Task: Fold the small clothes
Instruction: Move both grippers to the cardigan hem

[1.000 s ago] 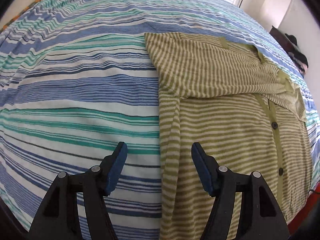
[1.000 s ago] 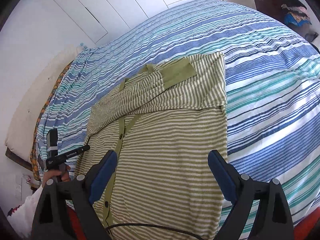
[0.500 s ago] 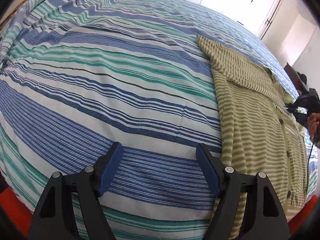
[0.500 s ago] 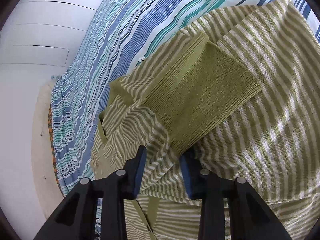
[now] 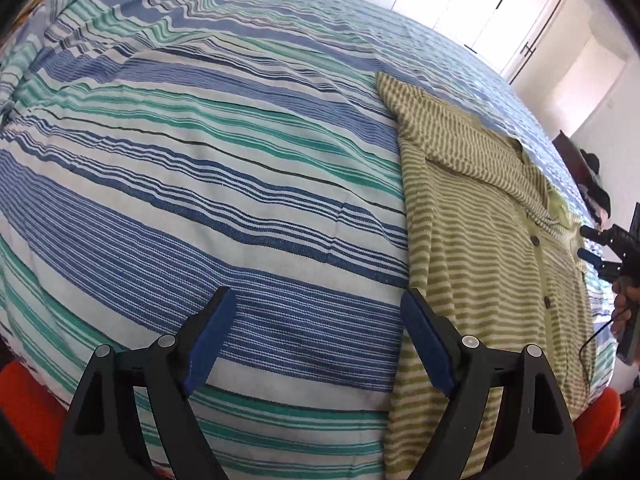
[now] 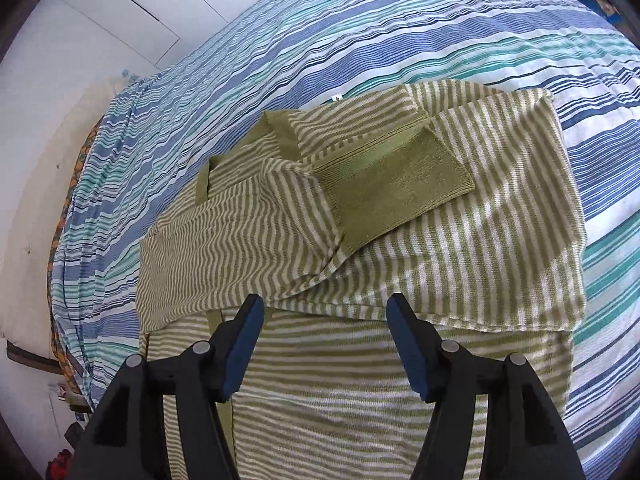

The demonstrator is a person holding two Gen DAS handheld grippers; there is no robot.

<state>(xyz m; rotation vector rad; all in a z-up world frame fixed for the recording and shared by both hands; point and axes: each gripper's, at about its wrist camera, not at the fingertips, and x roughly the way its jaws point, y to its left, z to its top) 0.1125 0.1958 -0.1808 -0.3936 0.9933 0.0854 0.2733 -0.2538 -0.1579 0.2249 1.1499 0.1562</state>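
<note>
Since the earlier frames, the right gripper [image 6: 322,344] has let go of the sleeve it was pinching and drawn back; its jaws have just been opening and now stand apart with nothing between them, over the folded edge of the cardigan [image 6: 400,264]. The left gripper [image 5: 316,340] has shifted sideways off the garment; its jaws have also been opening and stand wide apart, empty, above the striped bedspread [image 5: 200,200], with its right-hand finger close to the cardigan's near edge [image 5: 472,248].

Condition of the garment: an olive-and-cream striped knit cardigan lying flat on the bed, front side up, button placket [image 5: 540,264] closed, with dark buttons visible. Both sleeves are folded inward across the chest. The uppermost sleeve ends in a solid olive ribbed cuff [image 6: 396,188], which lies diagonally over the other sleeve near the neckline. A slight ridge of cloth is raised just below the cuff. The side edges appear straight; the lower body is unfolded and runs toward the near edge of the bed. A small white label [image 6: 336,98] shows at the collar.

Position: the cardigan lies on the bedspread, to the right in the left wrist view and centred in the right wrist view. In the left wrist view the right gripper [image 5: 600,248] appears at the far right edge, held in a hand [image 5: 624,308], beside the garment.
</note>
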